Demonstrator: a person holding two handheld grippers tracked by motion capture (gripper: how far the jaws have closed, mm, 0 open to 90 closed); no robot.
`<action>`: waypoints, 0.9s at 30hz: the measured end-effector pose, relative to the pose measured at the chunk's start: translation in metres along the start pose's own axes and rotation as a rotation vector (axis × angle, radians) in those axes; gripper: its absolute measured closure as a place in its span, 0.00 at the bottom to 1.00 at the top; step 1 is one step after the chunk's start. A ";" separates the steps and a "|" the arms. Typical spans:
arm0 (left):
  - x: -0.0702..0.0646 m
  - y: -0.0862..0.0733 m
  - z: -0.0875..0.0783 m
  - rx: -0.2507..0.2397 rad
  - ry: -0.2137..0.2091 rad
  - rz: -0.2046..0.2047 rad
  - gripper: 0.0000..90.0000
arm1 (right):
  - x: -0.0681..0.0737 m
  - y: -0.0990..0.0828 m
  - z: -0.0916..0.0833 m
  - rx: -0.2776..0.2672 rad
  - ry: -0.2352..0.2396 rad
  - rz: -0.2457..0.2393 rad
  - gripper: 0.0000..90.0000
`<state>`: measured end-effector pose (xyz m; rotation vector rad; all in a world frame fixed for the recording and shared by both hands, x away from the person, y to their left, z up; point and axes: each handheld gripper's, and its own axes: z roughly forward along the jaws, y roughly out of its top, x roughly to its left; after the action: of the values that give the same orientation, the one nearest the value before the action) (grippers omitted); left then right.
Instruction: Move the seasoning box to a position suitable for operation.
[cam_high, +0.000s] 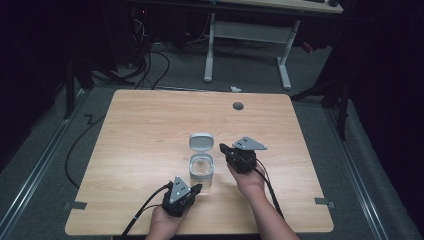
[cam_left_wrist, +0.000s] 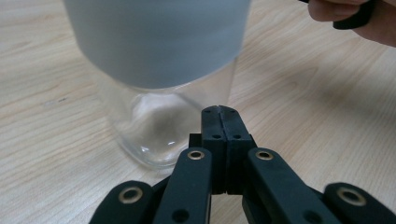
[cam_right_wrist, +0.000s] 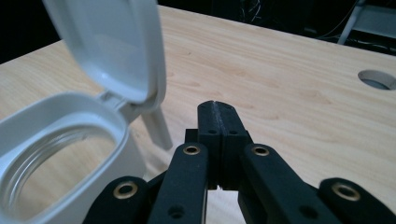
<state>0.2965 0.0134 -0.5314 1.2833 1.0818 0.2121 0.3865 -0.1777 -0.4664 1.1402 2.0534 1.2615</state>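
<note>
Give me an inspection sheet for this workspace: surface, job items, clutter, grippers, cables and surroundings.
Surface: wooden table, with a round grommet hole near the far edge.
Job items: clear jar standing upright, its grey flip lid open.
Clutter: nothing seen.
Grippers: left gripper shut, holding nothing, close to the jar's base; right gripper shut, holding nothing, beside the lid.
Cables: one trails from each gripper; more lie on the floor.
Surroundings: dark room, carpet, white desk frame behind.

We hold the left hand-held gripper (cam_high: 196, 188) pointing toward two o'clock, jaws pressed together; the right hand-held gripper (cam_high: 223, 148), pointing toward ten o'clock, is likewise closed.
</note>
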 end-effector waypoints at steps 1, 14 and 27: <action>0.001 0.000 0.000 0.003 -0.001 -0.003 1.00 | 0.000 0.003 0.003 -0.001 0.000 -0.002 1.00; 0.002 0.001 0.002 0.020 0.005 -0.018 1.00 | 0.004 0.026 0.017 -0.009 0.024 -0.010 1.00; 0.002 0.001 0.003 0.025 0.010 -0.014 1.00 | 0.004 0.037 0.015 -0.042 0.034 -0.020 1.00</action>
<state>0.2996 0.0132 -0.5322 1.2977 1.1046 0.1950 0.4104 -0.1586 -0.4401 1.0836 2.0481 1.3160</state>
